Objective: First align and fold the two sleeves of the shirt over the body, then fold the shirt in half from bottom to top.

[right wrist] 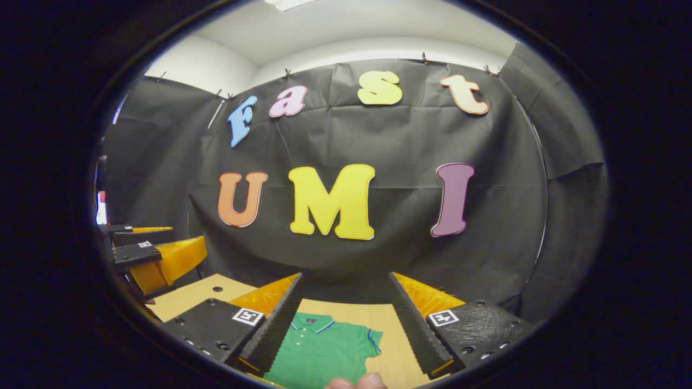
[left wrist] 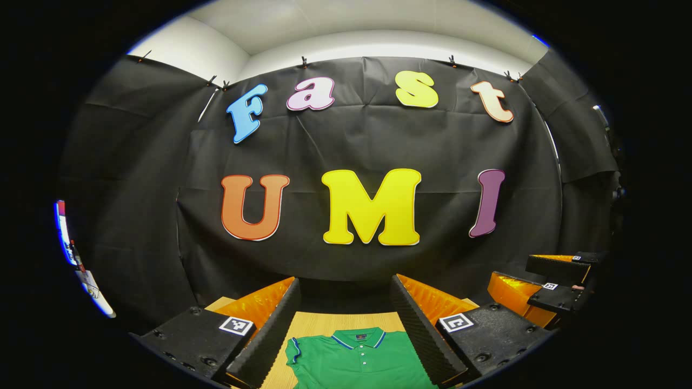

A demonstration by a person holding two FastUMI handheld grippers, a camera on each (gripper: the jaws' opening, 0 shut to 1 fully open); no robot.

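1. Desk (left wrist: 319, 324) first: pale wood, far edge meeting the booth's black cloth wall; a near-left stretch of it in the right gripper view, with small dark holes in the top.
2. Green polo shirt (left wrist: 359, 359) lying flat, face up, collar toward the desk's far edge, buttons showing. No fold made yet by the look of it; both sleeves out to the sides.
3. Handling, as a guess: light, limp knit, likely to drape and drag on wood rather than slide cleanly; nothing fragile. Best pinched thin at a sleeve hem or cuff edge, lifted low and laid over the body; later at the two bottom corners.
4. Left gripper (left wrist: 346, 319) spread wide, holding nothing, hovering above the collar and shoulders.
5. Right gripper (right wrist: 346, 316) likewise wide apart, empty, above the shirt toward its far part.
6. View differences: left gripper view giving the collar dead centre, plus one striped sleeve cuff (left wrist: 294, 350) and the right gripper off to the side; right gripper view giving the opposite sleeve (right wrist: 372, 341) spread on bare wood, the left gripper at far left, and a fingertip (right wrist: 357, 382) at the bottom edge.
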